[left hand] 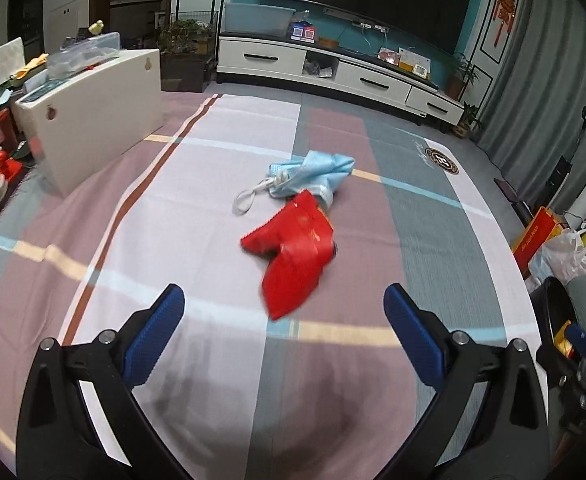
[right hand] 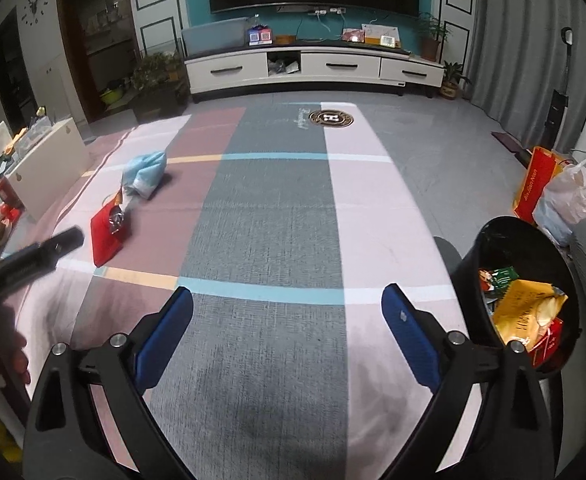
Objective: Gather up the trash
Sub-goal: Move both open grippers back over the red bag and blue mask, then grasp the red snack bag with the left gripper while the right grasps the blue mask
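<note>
Left wrist view: left gripper (left hand: pixel 284 308) hanging jaws apart, empty, over the cloth (left hand: pixel 433 248). Red wrapper (left hand: pixel 293 248) lying mid-frame, long axis running upper right to lower left, blue mask (left hand: pixel 313 172) touching its far end. Right gripper (right hand: pixel 287 310) gaping empty; bin (right hand: pixel 473 264) lower right. Judged step: reaching for wrapper; next move calls for straddling, then closing.

on the striped cloth (left hand: pixel 213 208) a wrapper (left hand: pixel 293 252) lies just before a crumpled bag (left hand: pixel 317 172); the bin (right hand: pixel 489 240) stands at the cloth's right edge.
</note>
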Available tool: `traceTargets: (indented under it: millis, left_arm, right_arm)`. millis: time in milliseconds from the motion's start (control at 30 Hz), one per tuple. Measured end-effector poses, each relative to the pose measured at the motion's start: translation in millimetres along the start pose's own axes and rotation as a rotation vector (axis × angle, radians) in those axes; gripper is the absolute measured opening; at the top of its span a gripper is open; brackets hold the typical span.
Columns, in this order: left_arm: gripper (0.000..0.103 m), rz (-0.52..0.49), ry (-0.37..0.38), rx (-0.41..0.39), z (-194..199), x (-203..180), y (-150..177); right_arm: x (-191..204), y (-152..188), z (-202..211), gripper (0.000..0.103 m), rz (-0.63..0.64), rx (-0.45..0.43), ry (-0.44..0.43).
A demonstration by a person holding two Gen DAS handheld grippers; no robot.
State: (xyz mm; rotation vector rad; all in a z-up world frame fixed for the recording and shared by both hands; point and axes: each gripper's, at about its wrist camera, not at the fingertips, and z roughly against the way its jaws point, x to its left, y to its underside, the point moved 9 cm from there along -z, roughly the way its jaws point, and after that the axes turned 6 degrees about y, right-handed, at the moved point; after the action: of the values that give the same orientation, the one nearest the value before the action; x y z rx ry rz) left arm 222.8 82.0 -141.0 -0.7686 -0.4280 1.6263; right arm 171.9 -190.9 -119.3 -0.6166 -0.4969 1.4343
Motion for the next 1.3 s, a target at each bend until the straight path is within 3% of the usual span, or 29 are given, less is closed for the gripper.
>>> traceTargets:
  millis: [200,233,300,367,533,567,633,667,900,1167,1300]
  left_arm:
    - [0.098,0.017,0.018,-0.023,-21,9,-17]
    - [0.096,0.012,0.016,-0.017,-25,10,-18]
    - [0.078,0.021,0.025,-0.011,-33,12,-19]
    - [0.072,0.017,0.024,0.004,-41,13,-19]
    - [0.071,-0.031,0.042,0.058,-61,5,-11]
    - [0.068,-0.034,0.053,0.068,-65,4,-9]
    - [0.045,-0.043,0.062,0.086,-70,3,-7]
    - [0.042,-0.045,0.069,0.09,-71,3,-6]
    - [0.039,0.046,0.096,0.043,-45,21,-13]
    - [0.04,0.175,-0.027,-0.073,-11,79,-30]
    - [0.04,0.189,-0.081,-0.102,-6,95,-35]
  right_arm:
    - [11,-5,-18,0.093,0.007,0.024,-0.037]
    - [13,-6,-20,0.093,0.004,0.028,-0.046]
    - [18,-8,-27,0.093,-0.005,0.042,-0.075]
    - [23,-9,-32,0.093,-0.008,0.049,-0.094]
    - [31,-13,-42,0.093,0.0,0.055,-0.105]
    - [33,-14,-43,0.093,-0.002,0.057,-0.109]
    - [35,-16,-46,0.093,-0.007,0.062,-0.112]
    - [36,-17,-47,0.093,-0.008,0.063,-0.114]
    - [55,-29,-52,0.093,-0.018,0.066,-0.172]
    - [100,-50,-73,0.093,-0.003,0.081,-0.26]
    - [131,-67,-84,0.093,0.002,0.065,-0.305]
